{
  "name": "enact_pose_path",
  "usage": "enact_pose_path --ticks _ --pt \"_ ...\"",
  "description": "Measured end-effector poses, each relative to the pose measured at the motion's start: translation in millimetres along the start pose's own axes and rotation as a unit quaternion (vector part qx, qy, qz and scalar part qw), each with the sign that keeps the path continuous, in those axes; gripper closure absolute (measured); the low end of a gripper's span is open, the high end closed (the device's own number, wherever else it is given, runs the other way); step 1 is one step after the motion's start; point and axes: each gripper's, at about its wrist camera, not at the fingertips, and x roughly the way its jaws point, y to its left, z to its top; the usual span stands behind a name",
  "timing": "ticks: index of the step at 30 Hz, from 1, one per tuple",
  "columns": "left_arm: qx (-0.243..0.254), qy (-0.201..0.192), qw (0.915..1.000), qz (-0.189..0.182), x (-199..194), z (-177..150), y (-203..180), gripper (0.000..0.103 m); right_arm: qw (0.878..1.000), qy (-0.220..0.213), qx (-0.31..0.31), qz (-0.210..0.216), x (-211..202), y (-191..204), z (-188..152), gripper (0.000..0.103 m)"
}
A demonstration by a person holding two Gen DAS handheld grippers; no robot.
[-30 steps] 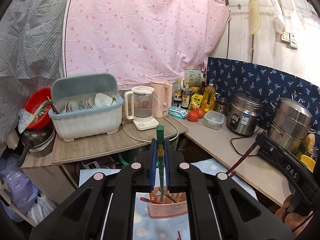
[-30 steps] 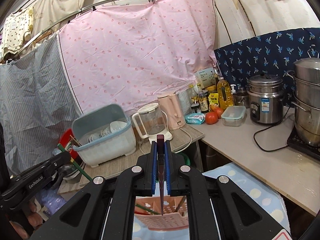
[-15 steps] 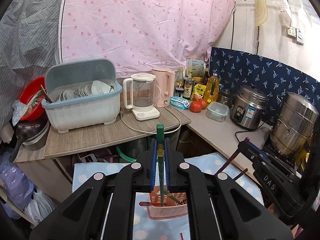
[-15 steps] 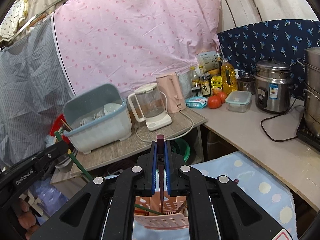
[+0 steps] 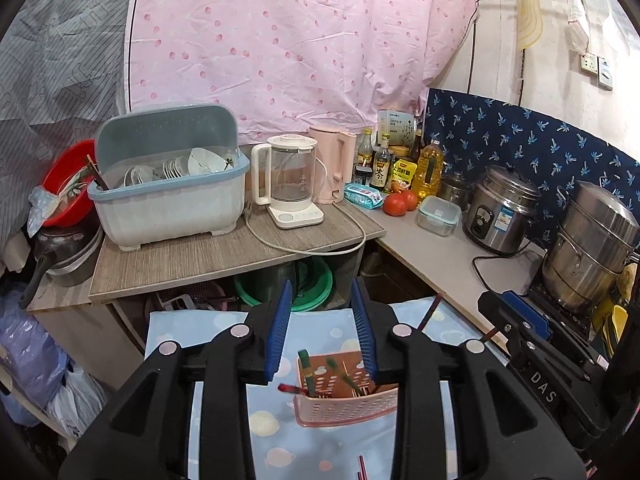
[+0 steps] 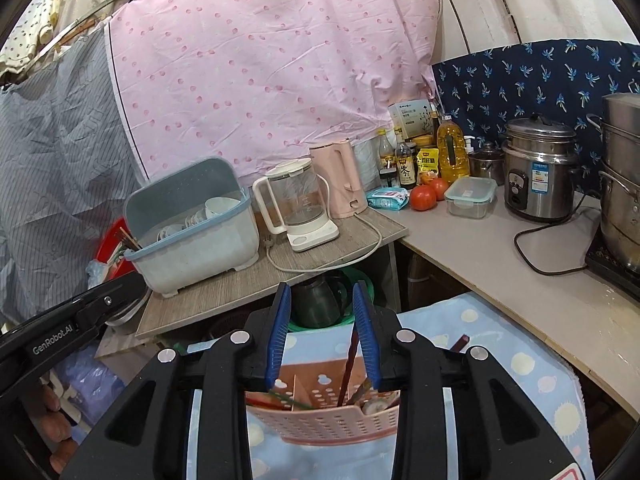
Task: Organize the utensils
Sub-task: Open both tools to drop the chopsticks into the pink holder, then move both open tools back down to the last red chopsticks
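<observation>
A pink perforated utensil basket (image 5: 344, 400) stands on a blue dotted cloth (image 5: 224, 332); it also shows in the right wrist view (image 6: 320, 420). My left gripper (image 5: 322, 326) is open above it, and a green chopstick (image 5: 308, 372) stands loose in the basket. My right gripper (image 6: 322, 330) is open above the basket. A dark red chopstick (image 6: 350, 364) leans in the basket, close against the right pad (image 6: 366, 336). Other chopsticks lie in the basket. The right gripper (image 5: 532, 340) appears at the right of the left wrist view.
A grey wooden shelf (image 5: 208, 256) behind holds a dish bin (image 5: 168, 196), a glass kettle (image 5: 290, 184) and a pink kettle (image 5: 334, 168). The counter at right (image 6: 520, 280) carries bottles, tomatoes, a rice cooker (image 6: 536, 168) and steel pots (image 5: 592, 244). More chopsticks lie on the cloth (image 5: 362, 468).
Both grippers have opened. The green chopstick left the left jaws and dropped into the basket. The dark red chopstick left the right jaws and now leans in the basket.
</observation>
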Motion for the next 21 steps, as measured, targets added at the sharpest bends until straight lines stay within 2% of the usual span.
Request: enact_pose_path --ticks 11,13,21 --pt "0.000 0.021 0.9996 -0.018 -23.9 -31.4 -7.0 0.072 1.000 0.020 0.007 0.011 -34.3 -1.5 -36.4 0.071" --pt "-0.004 0.038 0.9989 -0.027 -26.5 -45.0 -7.5 0.069 1.000 0.028 0.007 0.011 -40.9 -1.1 -48.4 0.071" --pt "-0.006 0.120 0.9914 -0.052 -31.0 -122.8 -15.4 0.069 0.996 0.089 0.016 0.007 -65.2 -12.7 -123.4 0.071"
